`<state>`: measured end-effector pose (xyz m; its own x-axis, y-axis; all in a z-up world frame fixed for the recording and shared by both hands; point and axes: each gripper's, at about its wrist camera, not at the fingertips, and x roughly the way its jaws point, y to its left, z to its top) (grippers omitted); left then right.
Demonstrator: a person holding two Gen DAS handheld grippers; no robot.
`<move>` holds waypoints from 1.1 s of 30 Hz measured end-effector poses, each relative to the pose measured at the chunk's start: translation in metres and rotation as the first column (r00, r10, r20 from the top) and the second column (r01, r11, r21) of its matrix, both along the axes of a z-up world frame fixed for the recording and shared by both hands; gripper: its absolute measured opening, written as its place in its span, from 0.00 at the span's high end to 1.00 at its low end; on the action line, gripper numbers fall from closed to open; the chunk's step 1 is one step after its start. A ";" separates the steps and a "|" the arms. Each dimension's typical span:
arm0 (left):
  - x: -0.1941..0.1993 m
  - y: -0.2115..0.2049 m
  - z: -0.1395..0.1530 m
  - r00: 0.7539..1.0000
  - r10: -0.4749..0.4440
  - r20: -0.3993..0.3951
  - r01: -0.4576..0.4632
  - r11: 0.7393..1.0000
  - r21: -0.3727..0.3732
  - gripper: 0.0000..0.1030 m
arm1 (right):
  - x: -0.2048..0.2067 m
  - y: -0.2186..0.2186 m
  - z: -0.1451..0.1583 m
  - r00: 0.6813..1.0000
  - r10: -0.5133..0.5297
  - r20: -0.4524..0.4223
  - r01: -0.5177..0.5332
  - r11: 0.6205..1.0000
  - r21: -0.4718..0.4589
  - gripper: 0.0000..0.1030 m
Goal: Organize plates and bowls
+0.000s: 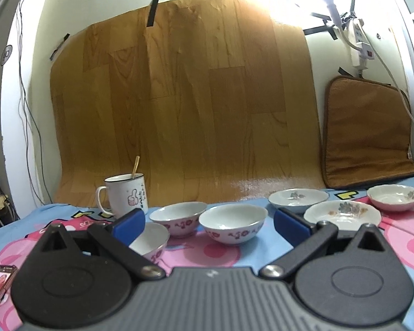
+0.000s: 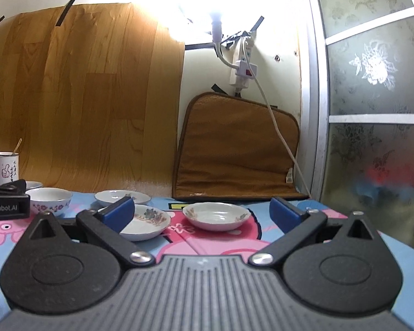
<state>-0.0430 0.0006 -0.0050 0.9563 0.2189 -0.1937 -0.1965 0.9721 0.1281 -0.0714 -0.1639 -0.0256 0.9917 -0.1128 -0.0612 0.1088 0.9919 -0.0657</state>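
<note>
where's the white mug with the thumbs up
In the left wrist view the mug stands upright at the back left of the cartoon cloth, against the wood-grain sheet, just left of the three bowls.

Mug: white ceramic mug with thumbs-up print [image 1: 127,193], thin wooden stick [image 1: 135,167] standing inside
Backdrop: wood-grain vinyl sheet [image 1: 179,104] taped to wall
Cushion: brown padded cushion [image 2: 234,149] leaning on wall
Outlet: white power strip [image 2: 244,60] on wall
Cover: blue-and-pink cartoon cloth [image 2: 220,244]

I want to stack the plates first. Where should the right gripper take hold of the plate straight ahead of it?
Take the plate by its near rim, coming in low from the front: it lies flat and shallow, apart from the others, and the right gripper is open facing it.
</note>
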 end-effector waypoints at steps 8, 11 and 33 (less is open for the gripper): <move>0.003 0.020 -0.001 0.999 -0.005 -0.037 0.001 0.994 -0.111 0.00 | 0.023 -0.010 0.006 0.991 0.096 -0.096 -0.089 0.993 0.079 0.20; 0.003 0.021 0.000 0.999 -0.011 -0.037 0.006 0.993 -0.121 0.00 | 0.050 -0.017 0.015 0.963 0.176 -0.204 -0.147 0.978 0.150 0.39; 0.032 0.010 0.017 0.945 -0.277 -0.176 0.225 0.937 -0.267 0.08 | 0.095 -0.048 0.002 0.780 0.417 -0.467 -0.150 0.849 0.507 0.85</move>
<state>-0.0109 0.0110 0.0119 0.9064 -0.1007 -0.4102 0.0636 0.9926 -0.1031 0.0236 -0.2114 -0.0239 0.7534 0.3373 -0.5645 -0.1042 0.9088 0.4040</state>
